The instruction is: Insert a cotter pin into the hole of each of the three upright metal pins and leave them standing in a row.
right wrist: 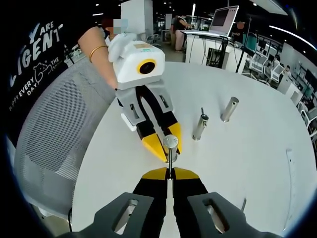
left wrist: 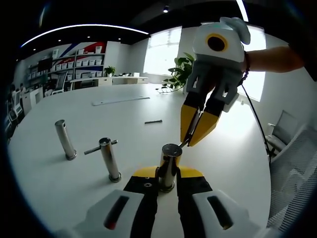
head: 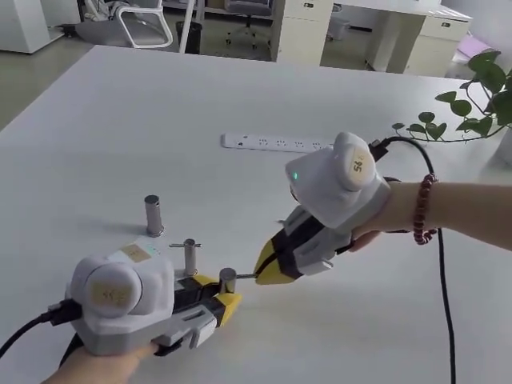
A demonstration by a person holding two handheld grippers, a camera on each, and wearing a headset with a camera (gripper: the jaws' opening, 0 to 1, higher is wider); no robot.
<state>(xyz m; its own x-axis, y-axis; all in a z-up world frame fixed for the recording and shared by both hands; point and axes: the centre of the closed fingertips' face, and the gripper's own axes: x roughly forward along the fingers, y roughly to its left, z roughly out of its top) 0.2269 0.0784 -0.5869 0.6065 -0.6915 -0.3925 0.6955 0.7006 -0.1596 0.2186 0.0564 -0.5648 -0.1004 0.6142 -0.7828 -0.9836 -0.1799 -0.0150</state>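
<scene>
Three upright metal pins stand in a row on the white table (head: 160, 112). The far pin (head: 153, 216) (left wrist: 65, 140) has a bare hole. A cotter pin crosses the middle pin (head: 190, 256) (left wrist: 109, 159). My left gripper (head: 218, 290) (left wrist: 167, 173) is shut on the near pin (head: 227, 279) (left wrist: 168, 163). From the right, my right gripper (head: 260, 274) (right wrist: 170, 173) is shut on a thin cotter pin (right wrist: 170, 161), its tip touching the near pin's top (right wrist: 171, 142). Whether it has entered the hole is hidden.
One loose cotter pin (left wrist: 153, 121) lies on the table beyond the pins. A white power strip (head: 276, 144) lies farther back. A potted plant (head: 480, 96) stands at the right edge. The right gripper's black cable (head: 444, 272) trails across the table.
</scene>
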